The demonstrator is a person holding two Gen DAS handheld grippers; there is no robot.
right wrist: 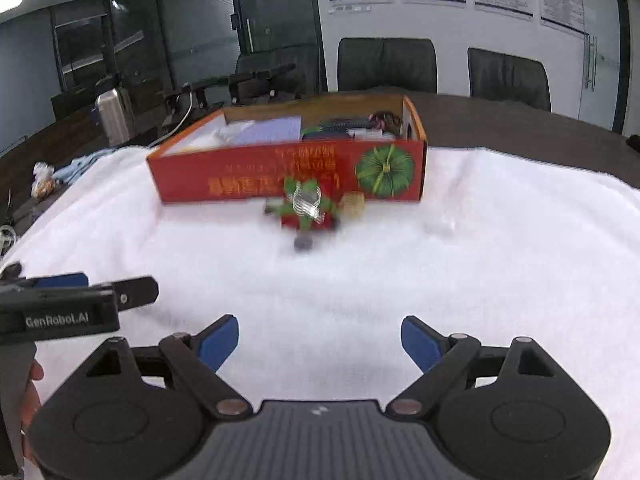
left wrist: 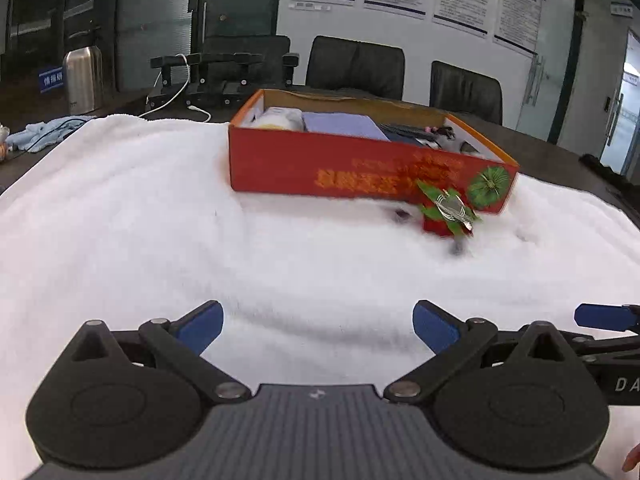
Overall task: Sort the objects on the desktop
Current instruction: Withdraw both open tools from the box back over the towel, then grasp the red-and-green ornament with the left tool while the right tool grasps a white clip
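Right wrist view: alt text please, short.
An open right gripper hovers empty over a white towel, facing a red box of sorted items. A red-and-green packet and a tan object lie before the box; the left gripper shows at left.

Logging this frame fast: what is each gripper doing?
Left gripper: open, holding nothing, above the white towel.
Right gripper: open, holding nothing.

Bare white towel (right wrist: 360, 288) lies ahead; a red-green packet (right wrist: 306, 210) and red box (right wrist: 256, 176) block beyond.
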